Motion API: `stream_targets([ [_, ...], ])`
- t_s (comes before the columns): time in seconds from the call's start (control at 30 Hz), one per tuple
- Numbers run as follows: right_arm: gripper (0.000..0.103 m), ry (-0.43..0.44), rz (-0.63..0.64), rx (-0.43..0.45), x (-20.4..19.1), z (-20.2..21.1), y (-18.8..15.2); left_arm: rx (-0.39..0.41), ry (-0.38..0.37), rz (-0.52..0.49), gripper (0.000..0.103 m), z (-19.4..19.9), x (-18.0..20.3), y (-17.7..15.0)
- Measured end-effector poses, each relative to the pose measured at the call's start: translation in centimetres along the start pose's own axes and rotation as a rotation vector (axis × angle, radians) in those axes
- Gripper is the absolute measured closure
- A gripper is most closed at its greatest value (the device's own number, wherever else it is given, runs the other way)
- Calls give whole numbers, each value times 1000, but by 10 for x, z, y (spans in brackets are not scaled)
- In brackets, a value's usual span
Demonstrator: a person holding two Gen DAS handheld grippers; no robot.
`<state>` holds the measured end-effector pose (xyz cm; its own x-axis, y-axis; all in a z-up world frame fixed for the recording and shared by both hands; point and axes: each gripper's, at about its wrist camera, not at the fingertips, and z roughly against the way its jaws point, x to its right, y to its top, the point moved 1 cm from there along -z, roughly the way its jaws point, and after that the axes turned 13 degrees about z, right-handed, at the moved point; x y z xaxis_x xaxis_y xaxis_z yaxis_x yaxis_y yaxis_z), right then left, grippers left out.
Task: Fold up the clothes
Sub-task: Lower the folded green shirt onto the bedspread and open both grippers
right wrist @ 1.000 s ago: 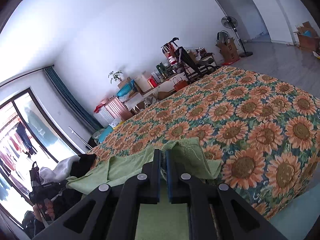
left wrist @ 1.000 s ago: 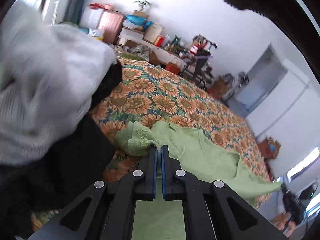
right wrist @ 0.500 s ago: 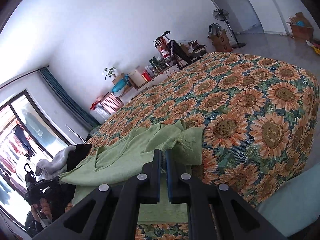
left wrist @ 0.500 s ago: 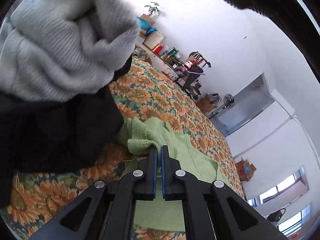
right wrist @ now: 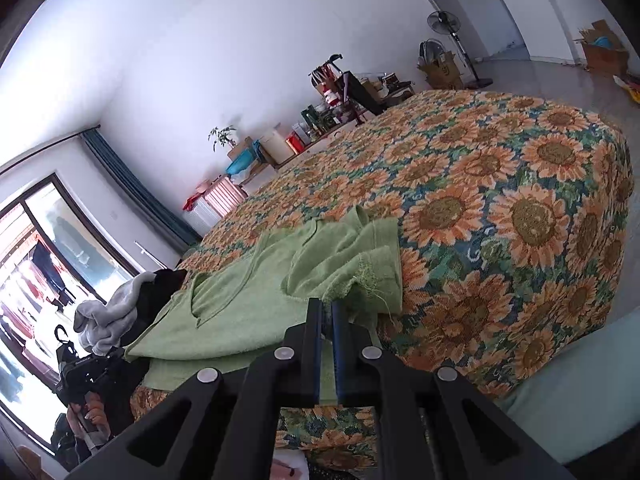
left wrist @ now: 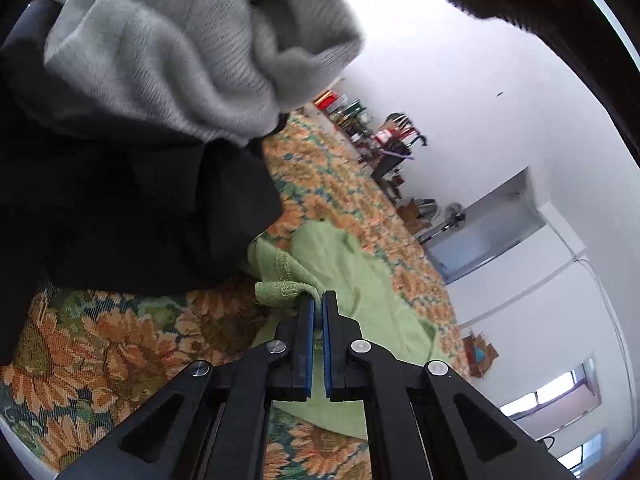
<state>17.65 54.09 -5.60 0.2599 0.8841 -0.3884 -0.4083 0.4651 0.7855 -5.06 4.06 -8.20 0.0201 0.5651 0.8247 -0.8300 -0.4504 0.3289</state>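
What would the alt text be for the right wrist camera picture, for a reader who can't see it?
The right gripper is shut on an edge of a green garment spread across a bed with a sunflower-print cover. A heap of grey and black clothes lies at the bed's left end; cluttered shelves line the white wall behind.

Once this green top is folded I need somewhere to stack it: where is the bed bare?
Free: the sunflower bedspread right of the green garment, out to the bed's far corner, and beyond it toward the cluttered shelf. Crowded: the left side, where the grey sweater and black clothes are heaped.
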Motion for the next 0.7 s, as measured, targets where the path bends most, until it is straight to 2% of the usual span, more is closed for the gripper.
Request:
stream_targets([
  [0.1,97,16,16,15,-5,12,0,18,32,-41,100,7,6,-2],
  [0.17,97,16,23,-5,-7,13,-8,11,49,-43,100,6,2,-6],
  [0.37,97,-14,-46,-121,13,-12,-37,-30,180,-43,100,-10,-16,-15],
  [0.5,96,-38,-49,-156,18,-22,-47,-49,282,-66,100,-15,-23,-20],
  [0.57,89,-69,-46,-162,20,-21,-47,-50,317,-63,99,-18,-24,-20],
  [0.6,86,-89,-44,-165,22,-20,-46,-46,333,-61,95,-17,-25,-21],
  [0.63,75,-110,-41,-169,23,-19,-46,-34,351,-65,92,-16,-25,-21],
  [0.7,70,-144,-55,-157,29,-13,-42,9,387,-88,86,-12,-20,-21],
])
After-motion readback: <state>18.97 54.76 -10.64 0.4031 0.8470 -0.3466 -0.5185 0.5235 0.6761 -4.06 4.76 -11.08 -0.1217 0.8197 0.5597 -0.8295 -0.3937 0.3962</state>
